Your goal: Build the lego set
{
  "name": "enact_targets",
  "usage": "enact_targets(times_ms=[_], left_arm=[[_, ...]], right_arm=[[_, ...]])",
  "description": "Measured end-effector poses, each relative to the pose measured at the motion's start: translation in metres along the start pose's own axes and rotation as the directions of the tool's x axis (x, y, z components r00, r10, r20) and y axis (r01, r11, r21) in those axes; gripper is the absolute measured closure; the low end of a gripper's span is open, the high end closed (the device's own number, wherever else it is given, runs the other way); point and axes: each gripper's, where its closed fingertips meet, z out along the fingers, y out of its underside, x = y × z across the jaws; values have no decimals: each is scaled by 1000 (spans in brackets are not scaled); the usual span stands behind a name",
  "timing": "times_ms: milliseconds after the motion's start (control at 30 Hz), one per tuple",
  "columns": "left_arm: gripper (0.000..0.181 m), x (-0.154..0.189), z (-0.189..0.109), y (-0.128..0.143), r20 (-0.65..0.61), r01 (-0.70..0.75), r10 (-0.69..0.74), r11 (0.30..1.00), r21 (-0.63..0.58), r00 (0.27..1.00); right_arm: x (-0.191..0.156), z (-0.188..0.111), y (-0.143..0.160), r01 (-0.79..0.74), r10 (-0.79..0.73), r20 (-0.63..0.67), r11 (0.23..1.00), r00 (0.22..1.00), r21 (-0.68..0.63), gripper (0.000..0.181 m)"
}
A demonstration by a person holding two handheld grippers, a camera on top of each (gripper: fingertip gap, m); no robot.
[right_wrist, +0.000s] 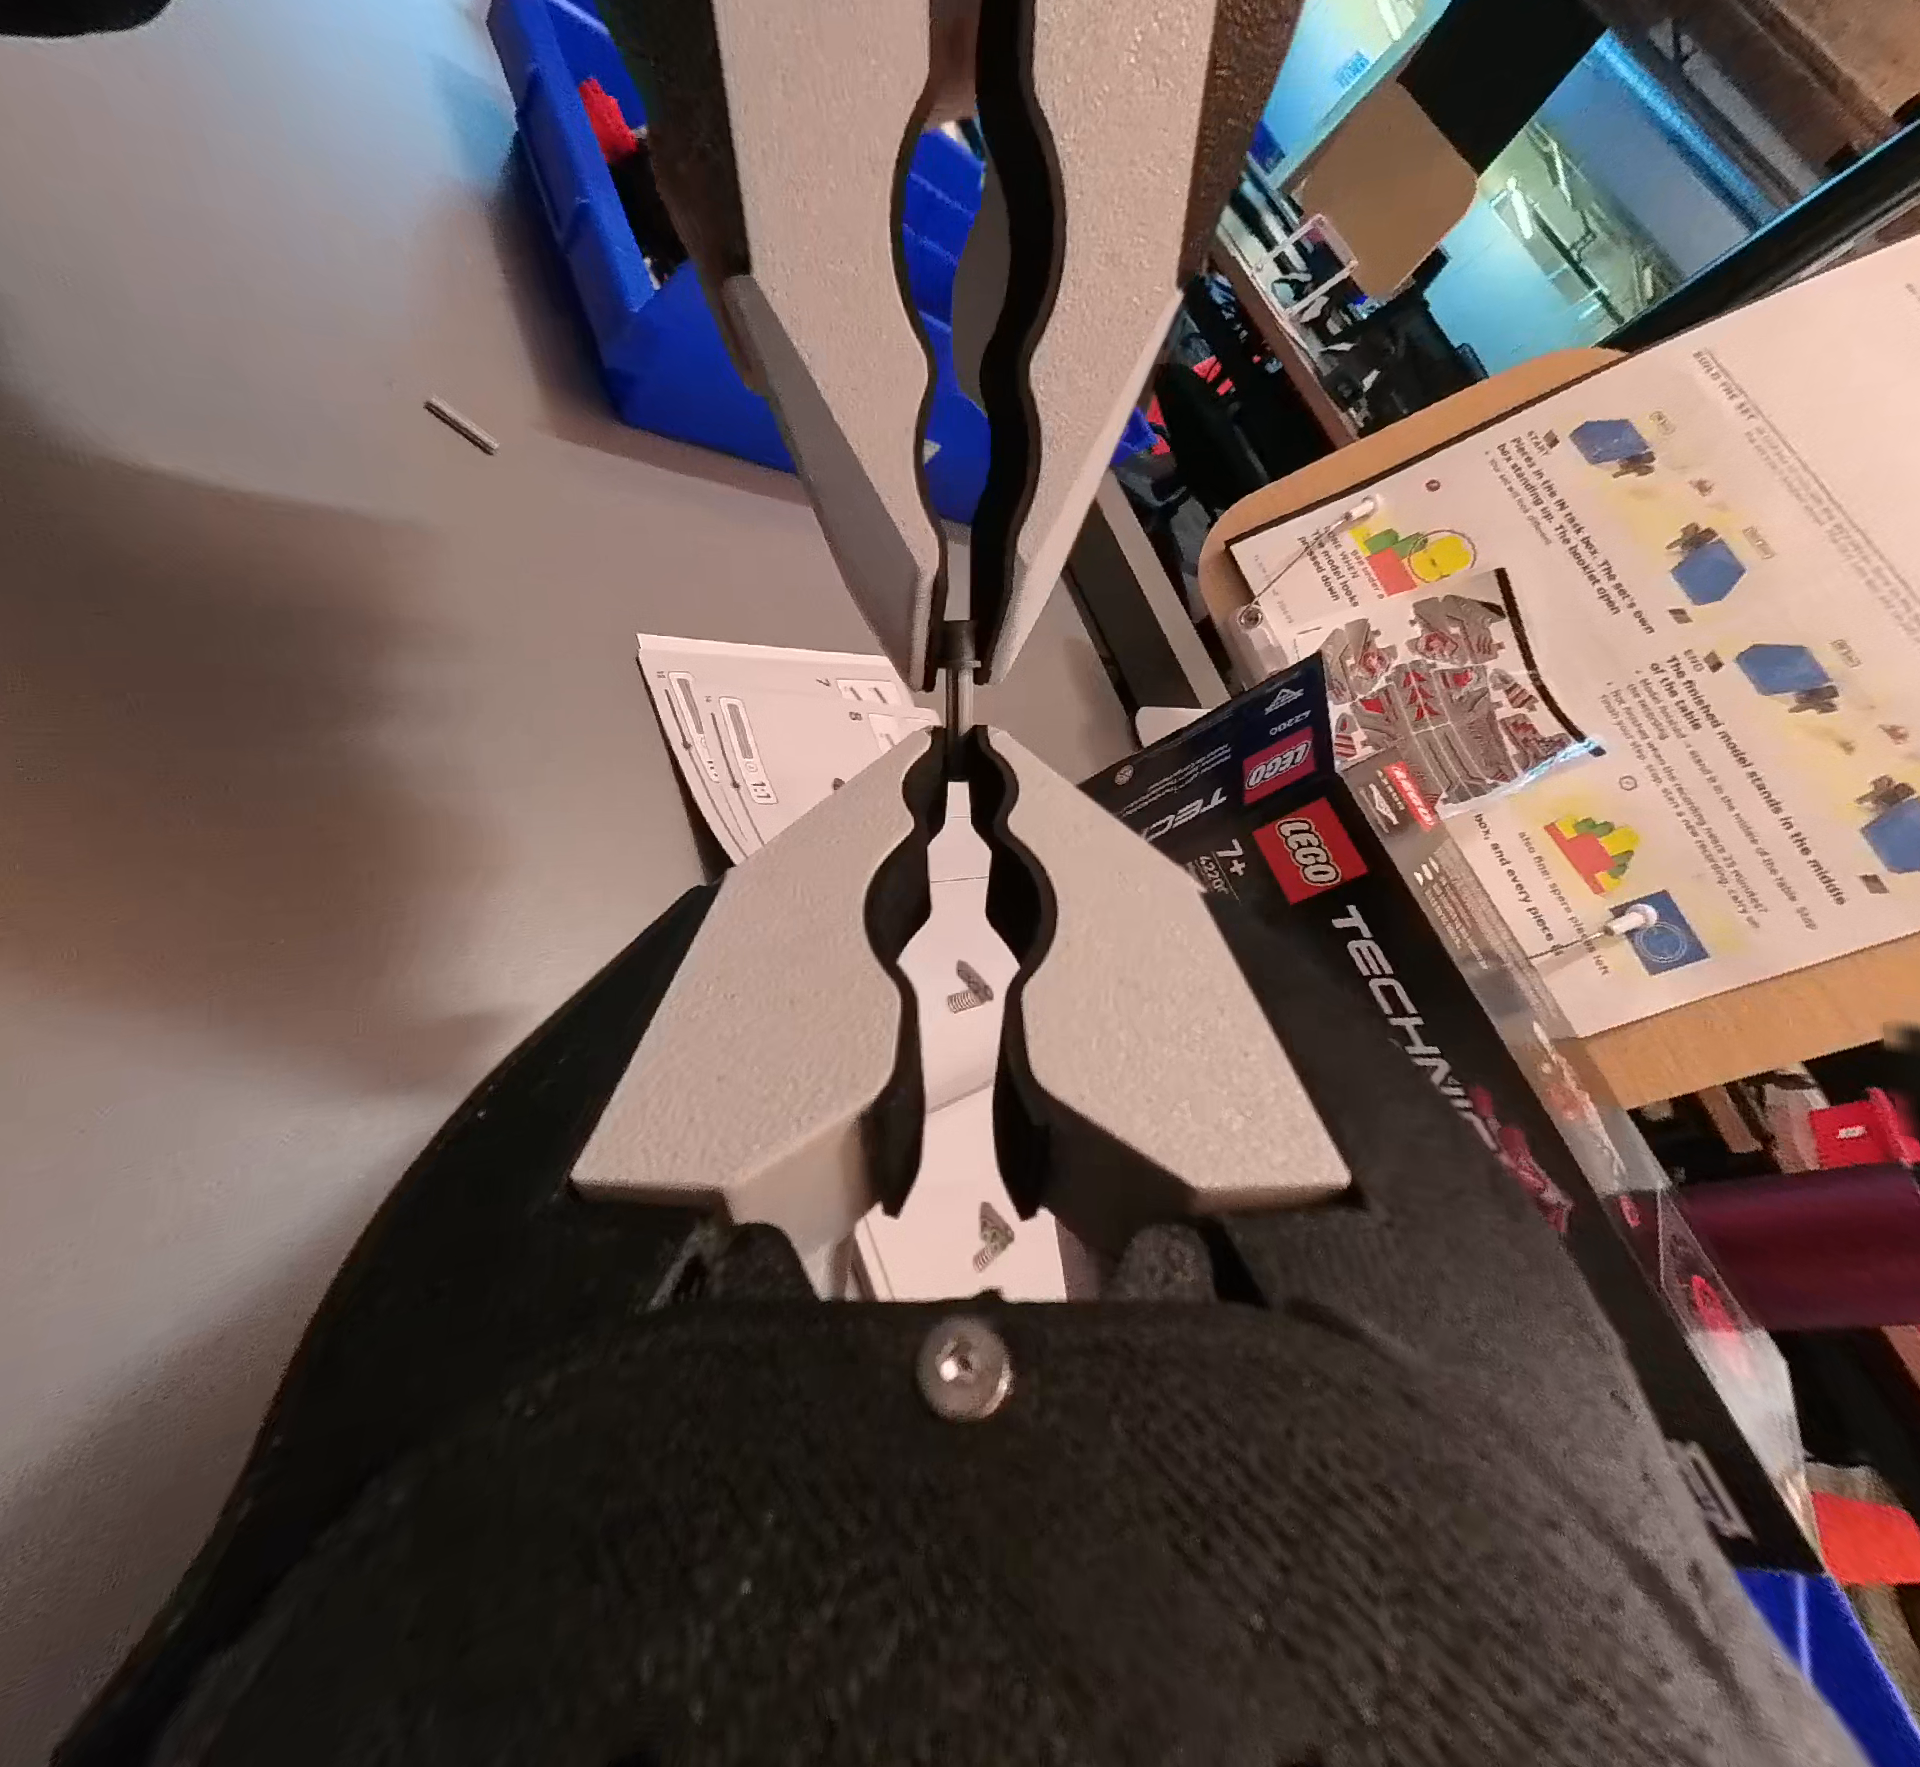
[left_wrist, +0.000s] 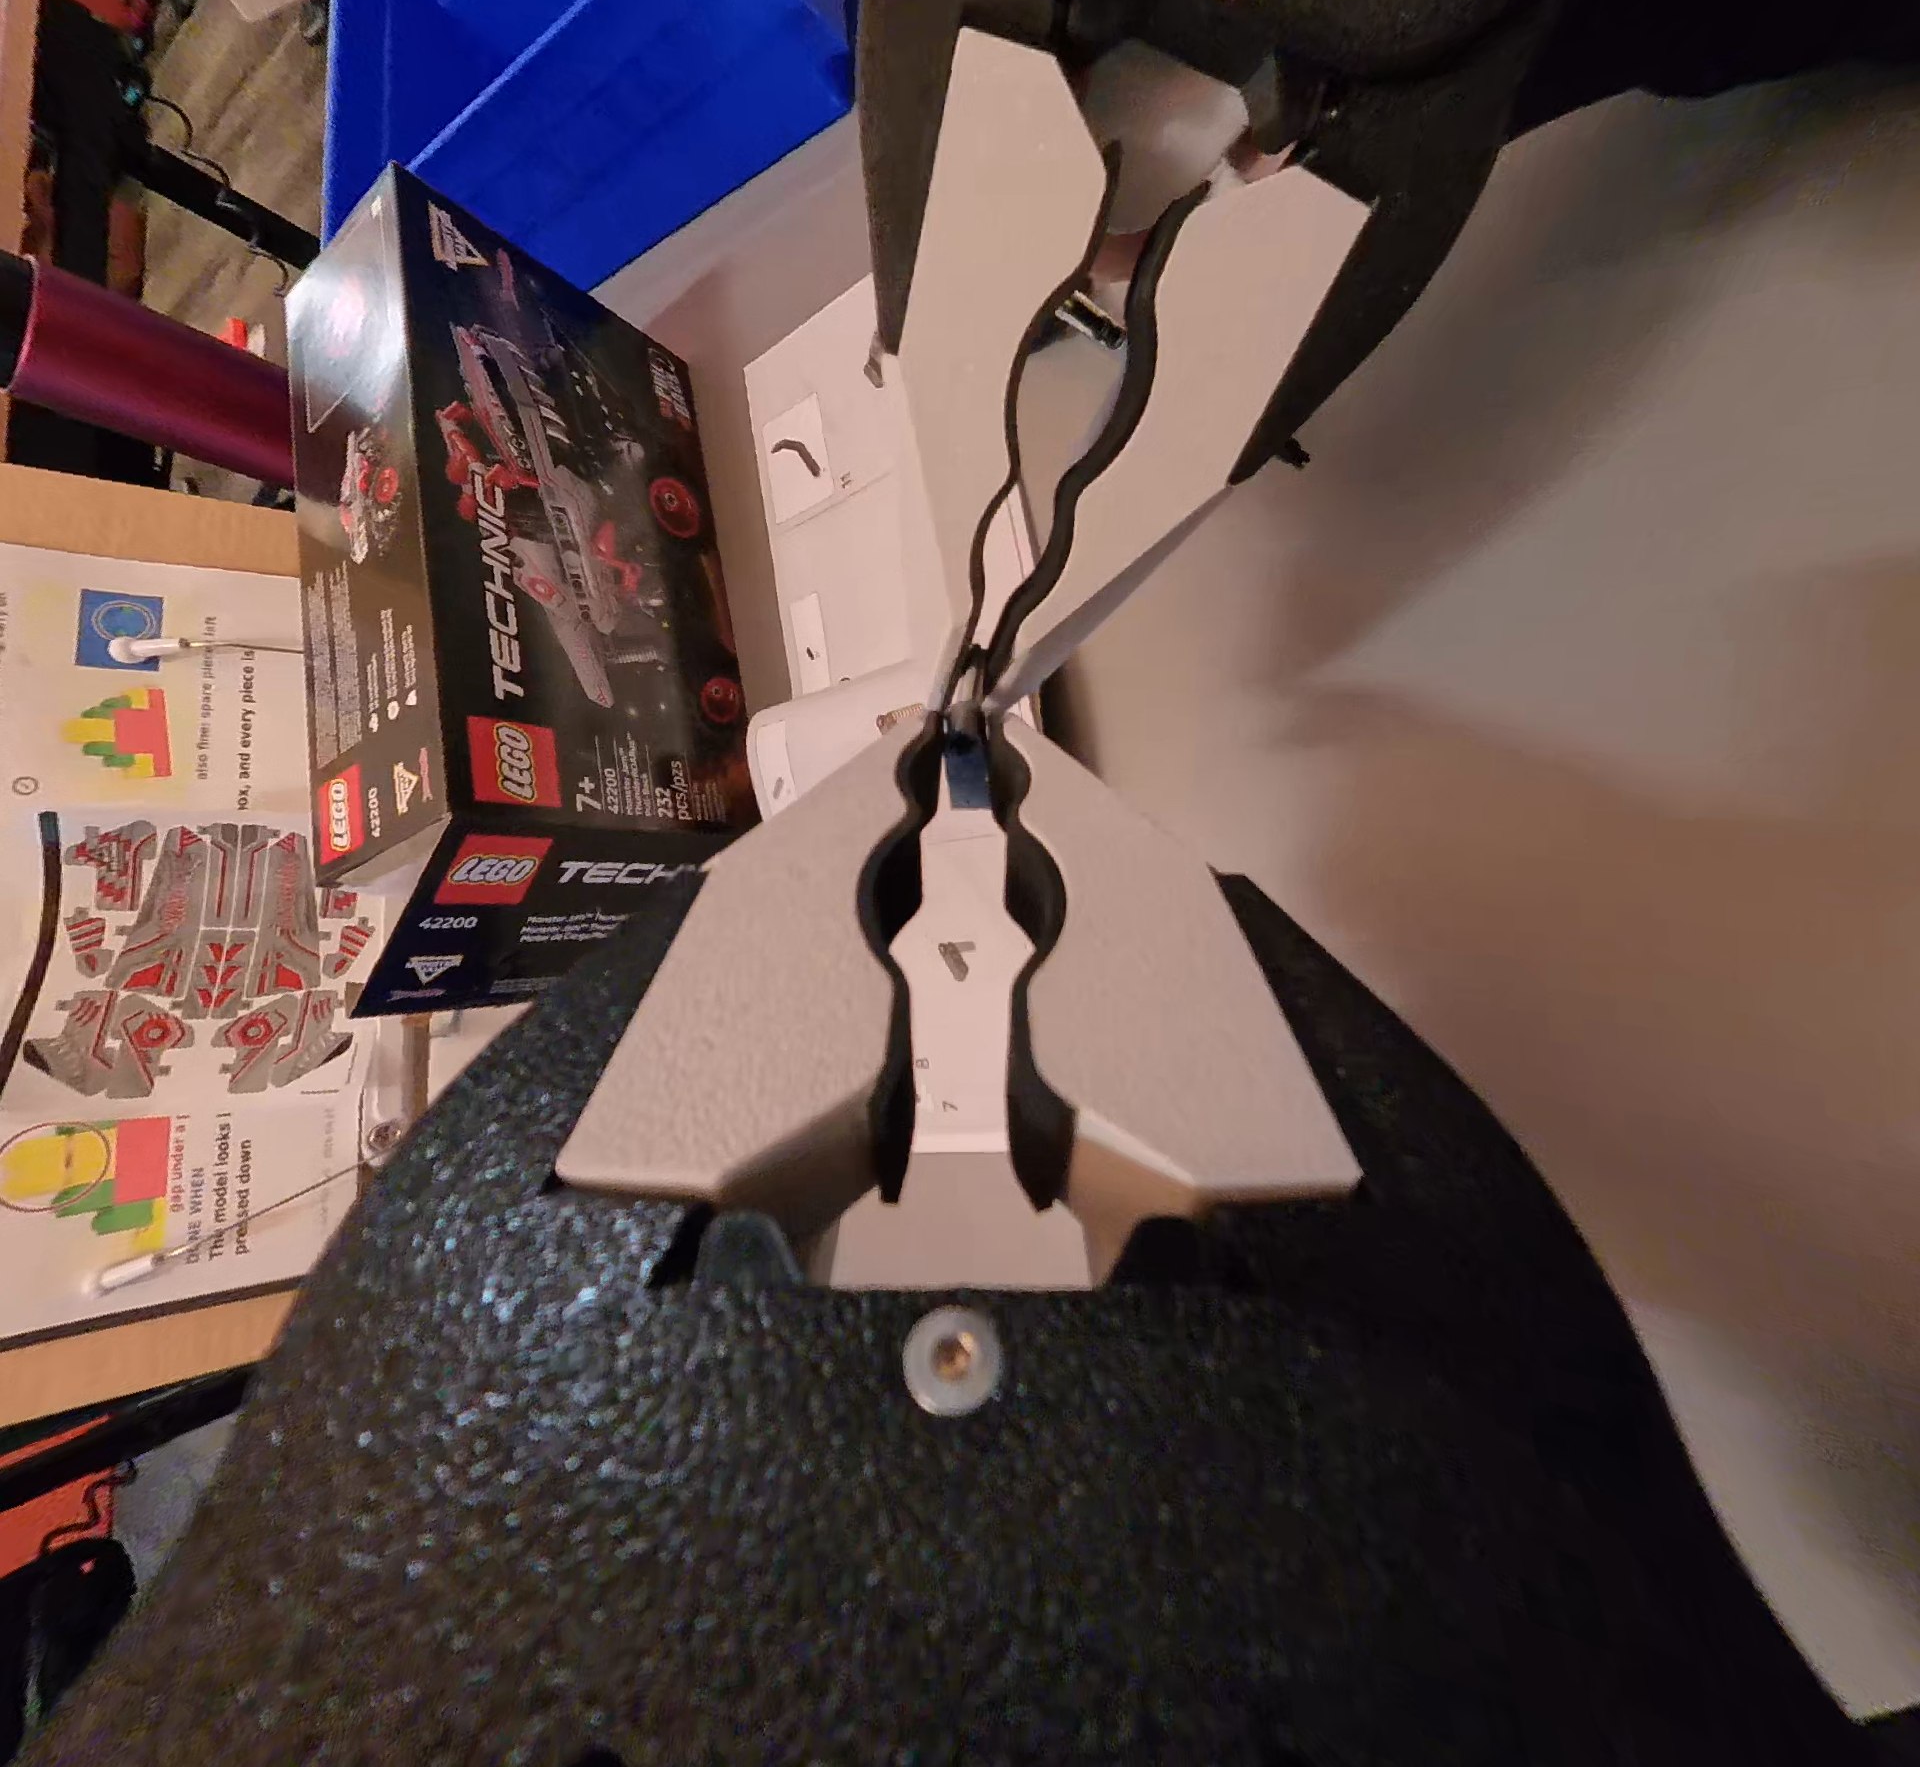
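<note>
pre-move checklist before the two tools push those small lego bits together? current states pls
1. Left tool closed on a small part: ok, tips pinch something dark with a blue patch, kind unclear.
2. Right tool closed on a small dark pin-like piece: ok.
3. Tools tip to tip and roughly in line: ok in both views.
4. Pieces already mated: cannot tell, the joint is too small and hidden by the fingertips.
5. Instruction booklet open on the table below: ok.
6. Stray grey axle on the table near the blue bin: ok, apart from the tools.
</note>
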Motion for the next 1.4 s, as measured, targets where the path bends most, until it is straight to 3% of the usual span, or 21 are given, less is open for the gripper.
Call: enact_targets(times_ms=[33,433,600,800,1167,1267,1400], left_arm=[[175,-1,0,-1,7,-1,1,1000,13,1000],[175,-3,-14,-13,-42,84,-78,980,181,996],[176,-4,-15,-11,-42,76,-70,982,173,997],[176,0,-7,-3,38,-147,147,989,-5,988],[176,2,1,7,71,-381,407,893,-240,910],[177,1,4,8,74,-315,340,919,-238,937],[176,1,5,7,41,-165,169,981,-98,985]], right_arm=[[1,0,0,-17,17,-2,1000,1000,3,180],[7,-7,-12,-122,120,26,986,992,117,180],[7,-6,-13,-89,89,1,990,996,109,180],[-1,-1,-3,-115,112,62,993,992,39,180],[-8,6,7,-88,92,64,994,994,-63,181],[-6,7,10,-57,61,39,994,997,-92,181],[-5,7,12,-72,76,38,994,996,-86,181]])
